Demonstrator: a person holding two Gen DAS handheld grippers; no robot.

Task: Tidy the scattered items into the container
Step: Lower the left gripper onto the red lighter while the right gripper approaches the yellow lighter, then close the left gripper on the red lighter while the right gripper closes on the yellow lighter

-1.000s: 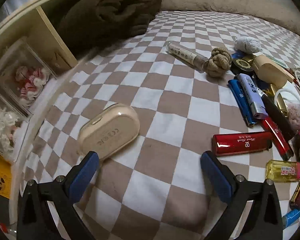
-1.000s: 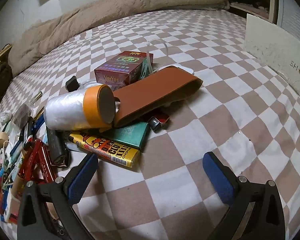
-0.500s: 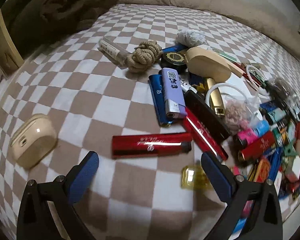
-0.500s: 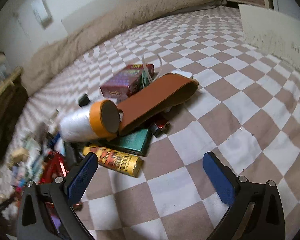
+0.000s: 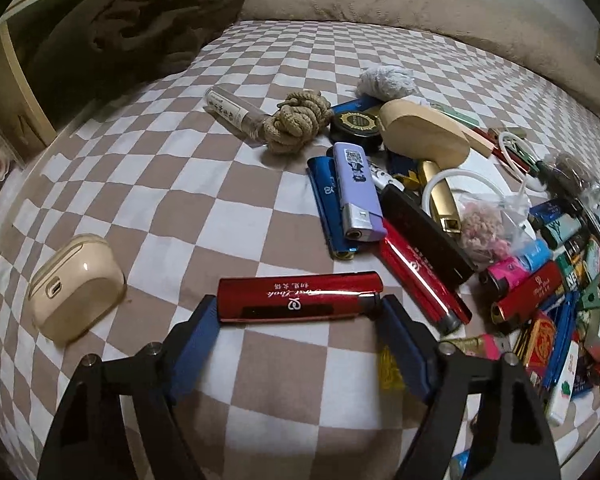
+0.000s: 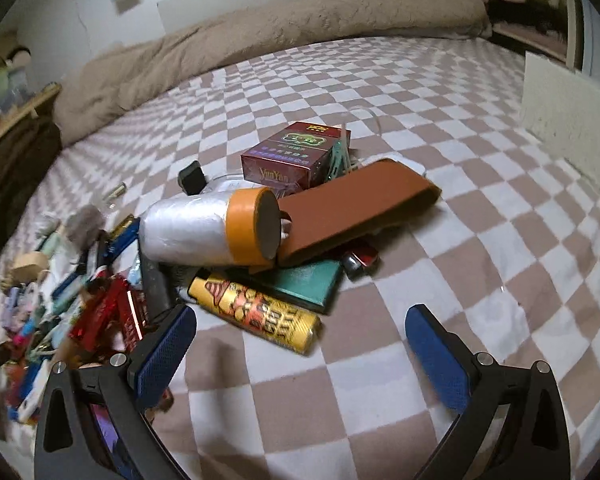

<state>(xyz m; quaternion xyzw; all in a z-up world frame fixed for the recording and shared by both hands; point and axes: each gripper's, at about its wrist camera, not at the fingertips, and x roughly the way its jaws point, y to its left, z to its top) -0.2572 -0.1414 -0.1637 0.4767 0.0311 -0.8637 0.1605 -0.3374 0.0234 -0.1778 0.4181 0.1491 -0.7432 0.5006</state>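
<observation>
A: The left gripper (image 5: 296, 322) is closing end to end on the lone red lighter (image 5: 298, 296), which lies crosswise on the checkered bedspread (image 5: 172, 184), near the camera and left of the heap. The blue pads (image 5: 198, 340) look to be at its two ends, though I can't tell if they press yet.

B: It's gripping along the length, so it should keep the pads square on the ends. The glossy case could pivot or squirt out if one pad lands off centre.

A: To the left sits the cream earbud case (image 5: 74, 282), well apart. To the right, another red lighter (image 5: 420, 276) lies near.

B: Then it should lift straight up to avoid dragging that neighbour.

A: The right gripper (image 6: 300, 346) stands wide with nothing between its pads, near the yellow lighter (image 6: 256, 314) and the plastic-film roll (image 6: 212, 226).

B: No container shows in either view, so the drop spot can't be judged.
</observation>
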